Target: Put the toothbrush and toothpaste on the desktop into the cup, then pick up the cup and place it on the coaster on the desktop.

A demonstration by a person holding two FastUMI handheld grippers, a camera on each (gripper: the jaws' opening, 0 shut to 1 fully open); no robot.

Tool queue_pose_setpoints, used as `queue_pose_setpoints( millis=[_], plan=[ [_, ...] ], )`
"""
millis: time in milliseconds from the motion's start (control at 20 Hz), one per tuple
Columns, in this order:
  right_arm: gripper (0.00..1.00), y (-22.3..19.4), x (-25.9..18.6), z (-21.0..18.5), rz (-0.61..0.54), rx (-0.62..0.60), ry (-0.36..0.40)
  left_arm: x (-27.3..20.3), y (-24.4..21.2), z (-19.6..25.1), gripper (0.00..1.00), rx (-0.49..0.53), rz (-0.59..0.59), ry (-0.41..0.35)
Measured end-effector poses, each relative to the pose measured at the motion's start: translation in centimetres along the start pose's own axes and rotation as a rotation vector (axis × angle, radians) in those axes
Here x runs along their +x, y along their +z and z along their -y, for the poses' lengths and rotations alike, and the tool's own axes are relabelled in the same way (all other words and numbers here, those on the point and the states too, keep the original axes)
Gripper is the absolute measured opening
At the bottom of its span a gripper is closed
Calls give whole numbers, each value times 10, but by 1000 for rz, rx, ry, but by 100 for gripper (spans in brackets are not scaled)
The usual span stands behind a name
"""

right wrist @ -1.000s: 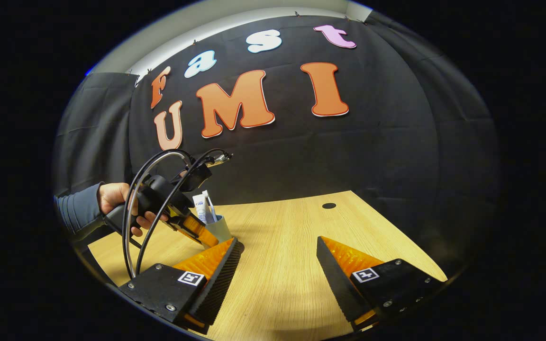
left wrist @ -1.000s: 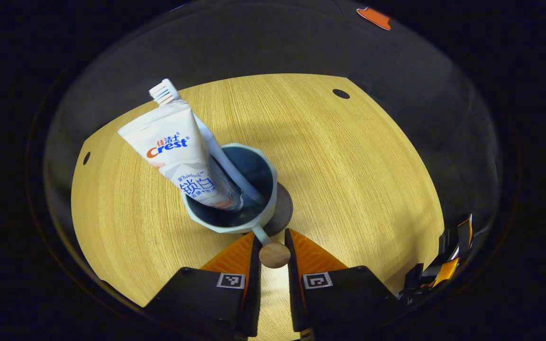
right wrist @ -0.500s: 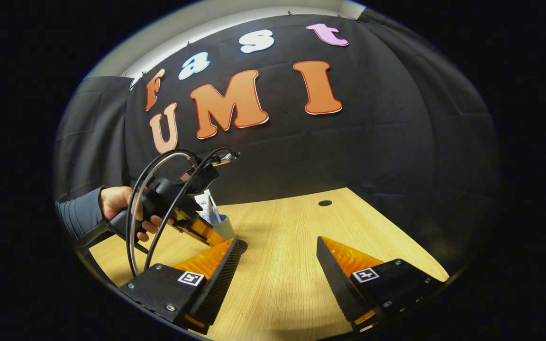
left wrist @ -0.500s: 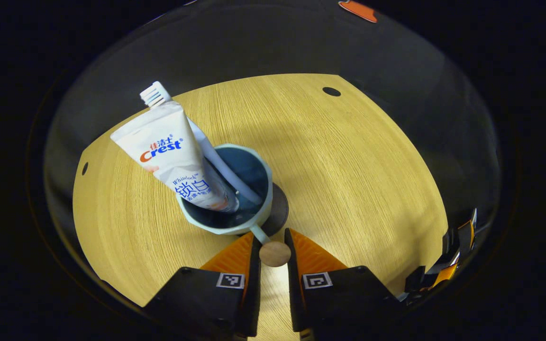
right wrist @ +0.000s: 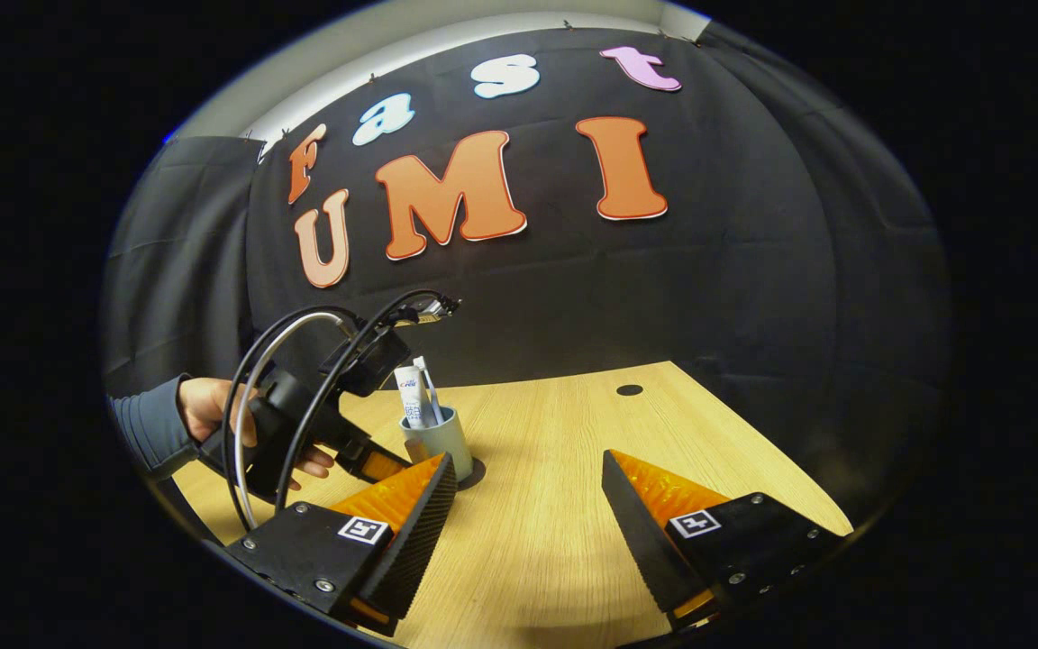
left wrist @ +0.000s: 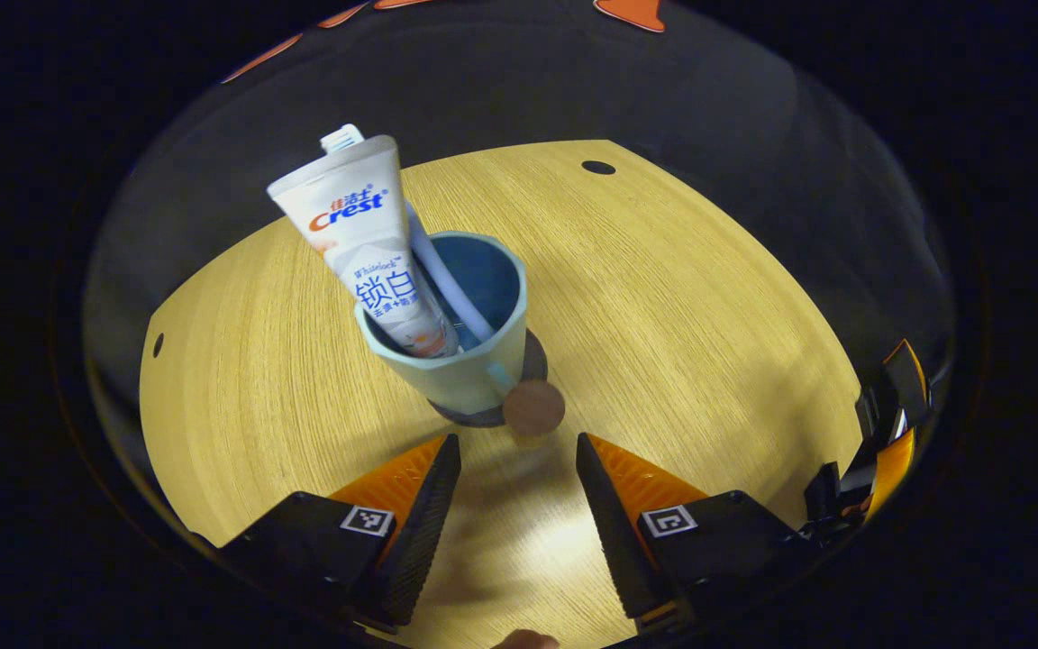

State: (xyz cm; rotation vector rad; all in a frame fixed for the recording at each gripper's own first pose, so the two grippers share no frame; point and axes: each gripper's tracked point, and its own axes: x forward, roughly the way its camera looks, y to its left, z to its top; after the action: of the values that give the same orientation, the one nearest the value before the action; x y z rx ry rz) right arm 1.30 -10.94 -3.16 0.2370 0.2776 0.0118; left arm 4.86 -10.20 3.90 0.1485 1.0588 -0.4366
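A pale blue cup (left wrist: 460, 371) stands upright on a dark round coaster (left wrist: 532, 356) on the wooden desktop (left wrist: 681, 297). A white toothpaste tube (left wrist: 366, 243) and a toothbrush (left wrist: 442, 279) lean inside it. The cup's handle ends in a round wooden knob (left wrist: 533, 408) that faces my left gripper (left wrist: 517, 446). That gripper is open, a short way back from the knob, touching nothing. In the right gripper view the cup (right wrist: 440, 440) stands at centre left with the left gripper (right wrist: 366, 460) beside it. My right gripper (right wrist: 528, 473) is open over bare desktop.
A hand and sleeve (right wrist: 186, 419) hold the left gripper's handle, with looping black cables (right wrist: 285, 361). Small round holes (left wrist: 597, 168) sit near the desktop's far edge. The right gripper's body (left wrist: 879, 442) shows at the right edge of the left gripper view.
My left gripper has opened, let go of the cup's wooden knob and drawn back. The cup now stands on the coaster. My right gripper has hardly moved.
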Motion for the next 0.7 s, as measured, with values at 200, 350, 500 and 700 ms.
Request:
queue_pose_setpoints(
  millis=[200, 350, 500, 700],
  plan=[
    [97, 5, 4, -17, 5, -18, 17, -32, 11, -14, 95, 24, 151, 28],
    [98, 10, 7, -32, 16, -32, 31, -61, 22, -34, 96, 38, 291, 81],
    [98, 16, 11, -46, 33, -48, 40, -90, 30, -49, 96, 32, 421, 138],
    [98, 31, 16, -65, 81, -74, 46, -126, 34, -58, 96, 17, 619, 238]
  ],
)
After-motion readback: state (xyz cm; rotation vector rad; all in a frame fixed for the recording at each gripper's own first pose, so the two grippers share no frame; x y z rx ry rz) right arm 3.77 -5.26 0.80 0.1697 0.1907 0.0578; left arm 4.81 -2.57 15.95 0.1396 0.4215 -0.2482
